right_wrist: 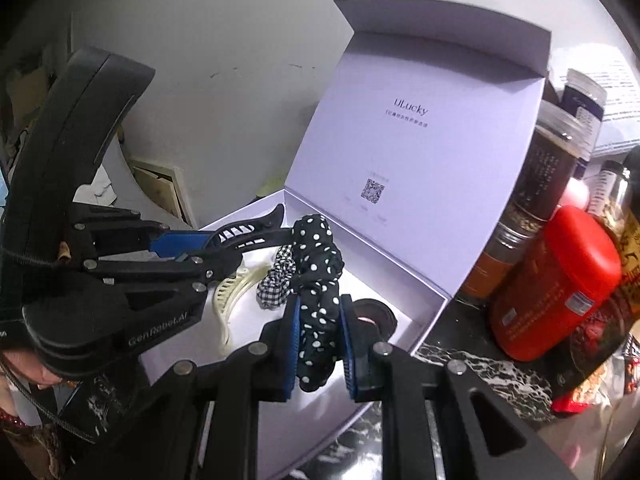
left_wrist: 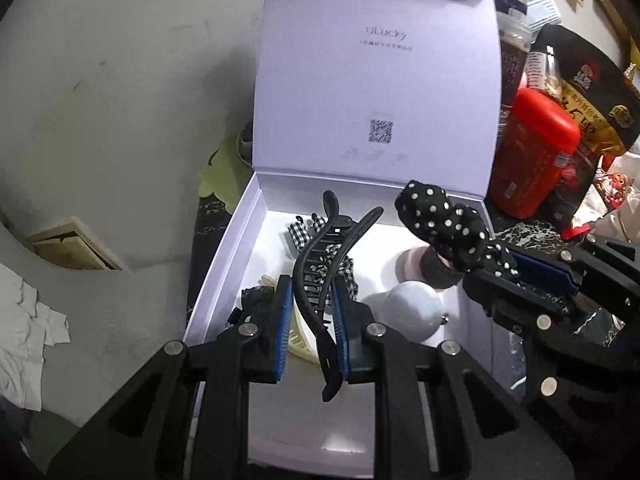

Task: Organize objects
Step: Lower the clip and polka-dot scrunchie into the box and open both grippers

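Left claw [left_wrist: 308, 316] clamping black hair clip [left_wrist: 320, 280], right claw [right_wrist: 320, 344] pinching polka-dot scrunchie [right_wrist: 318, 280], box [left_wrist: 224, 264] contents half hidden.

The box [left_wrist: 376, 80] is formed of smooth matt lilac card. The hair clip [left_wrist: 320, 280] is moulded in matt black plastic. The scrunchie [right_wrist: 316, 280] is sewn of dotted cloth. The table [right_wrist: 472, 356] shows glossy marbled stone.

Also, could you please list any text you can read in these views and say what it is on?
"ULucky": inside the open box lid.
"GenRobot.AI": on the left tongs' body.
Small line and QR code under the brand: unreadable.
Labels on the red canister and jars: too blurred.
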The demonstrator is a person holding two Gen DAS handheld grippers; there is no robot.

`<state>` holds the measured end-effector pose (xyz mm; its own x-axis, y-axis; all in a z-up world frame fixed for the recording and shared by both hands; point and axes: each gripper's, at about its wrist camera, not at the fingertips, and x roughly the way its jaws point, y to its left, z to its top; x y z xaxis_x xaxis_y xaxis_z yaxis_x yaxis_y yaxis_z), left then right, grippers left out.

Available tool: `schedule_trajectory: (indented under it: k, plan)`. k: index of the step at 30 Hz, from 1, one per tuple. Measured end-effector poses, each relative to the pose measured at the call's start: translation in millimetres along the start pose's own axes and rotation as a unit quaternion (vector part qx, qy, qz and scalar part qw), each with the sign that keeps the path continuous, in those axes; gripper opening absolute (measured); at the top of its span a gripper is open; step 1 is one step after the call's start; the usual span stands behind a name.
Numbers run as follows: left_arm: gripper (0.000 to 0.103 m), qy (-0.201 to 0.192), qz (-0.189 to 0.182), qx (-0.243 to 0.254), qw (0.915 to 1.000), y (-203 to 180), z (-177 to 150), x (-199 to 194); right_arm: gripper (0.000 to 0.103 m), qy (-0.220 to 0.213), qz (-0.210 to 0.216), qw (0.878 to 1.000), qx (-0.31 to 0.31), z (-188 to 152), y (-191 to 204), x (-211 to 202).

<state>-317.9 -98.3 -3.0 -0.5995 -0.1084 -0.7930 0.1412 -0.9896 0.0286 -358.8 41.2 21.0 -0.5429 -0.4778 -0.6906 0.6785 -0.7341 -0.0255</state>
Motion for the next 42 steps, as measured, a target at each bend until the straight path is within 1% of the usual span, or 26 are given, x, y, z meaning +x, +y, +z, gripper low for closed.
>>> schedule_trajectory:
  k: [3, 19, 32, 42]
  plan:
    - [0.018, 0.01, 0.0, -0.003, 0.9999, 2.2, -0.7, 8.2, 0.018, 0.009, 0.011, 1.0, 0.005, -1.1, -2.5, 11.2]
    - [0.018, 0.057, -0.007, 0.009, 0.9983, -8.0, -9.2, 45.5, 0.018, 0.039, 0.02, 0.999, 0.003, -12.9, -0.4, 37.2]
    - [0.018, 0.063, -0.009, 0.009, 0.998, -7.7, -7.9, 50.4, 0.018, 0.054, 0.019, 0.998, 0.003, -17.7, 0.9, 50.0]
    - [0.018, 0.061, -0.011, 0.007, 0.998, -7.5, -6.1, 50.7, 0.019, 0.055, 0.018, 0.998, 0.003, -18.9, 1.9, 52.0]
